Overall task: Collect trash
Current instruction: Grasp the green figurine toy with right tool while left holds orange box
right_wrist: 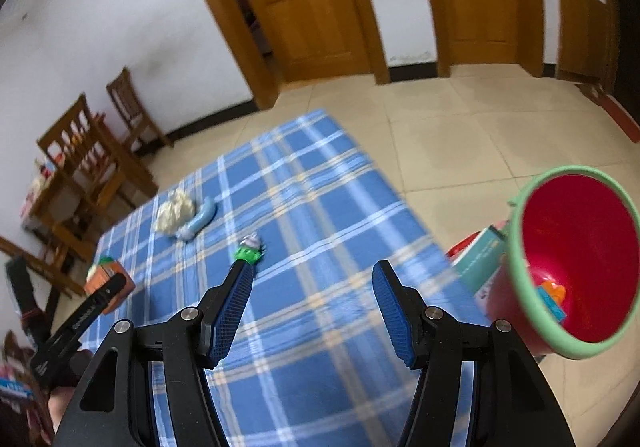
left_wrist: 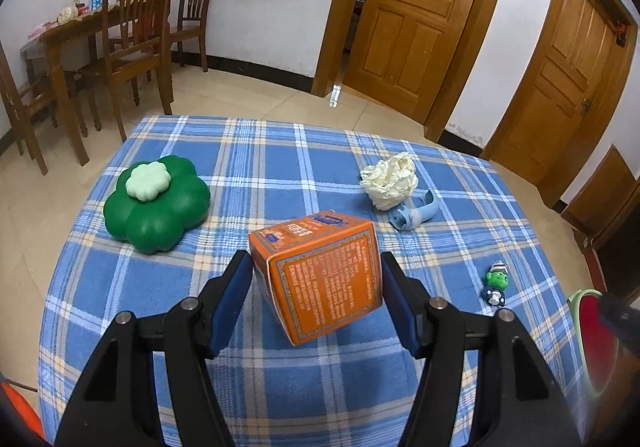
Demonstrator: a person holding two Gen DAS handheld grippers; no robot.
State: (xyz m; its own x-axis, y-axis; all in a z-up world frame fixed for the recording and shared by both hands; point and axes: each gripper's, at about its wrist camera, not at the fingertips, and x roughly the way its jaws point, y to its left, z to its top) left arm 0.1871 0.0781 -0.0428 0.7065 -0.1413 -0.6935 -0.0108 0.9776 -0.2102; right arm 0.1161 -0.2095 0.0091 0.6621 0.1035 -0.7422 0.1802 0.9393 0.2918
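Worktop [left_wrist: 280, 387] in blue plaid is carrying everything. Red bin [right_wrist: 576, 259] is sitting off its right edge. Left claw [left_wrist: 316, 279] is spread apart, straddling the tilted orange carton [left_wrist: 320, 275] mid-worktop, contact unclear. Right claw [right_wrist: 310, 287] is gaping, holding nothing. Crumpled paper [left_wrist: 390, 179] is lying toward the far right corner.
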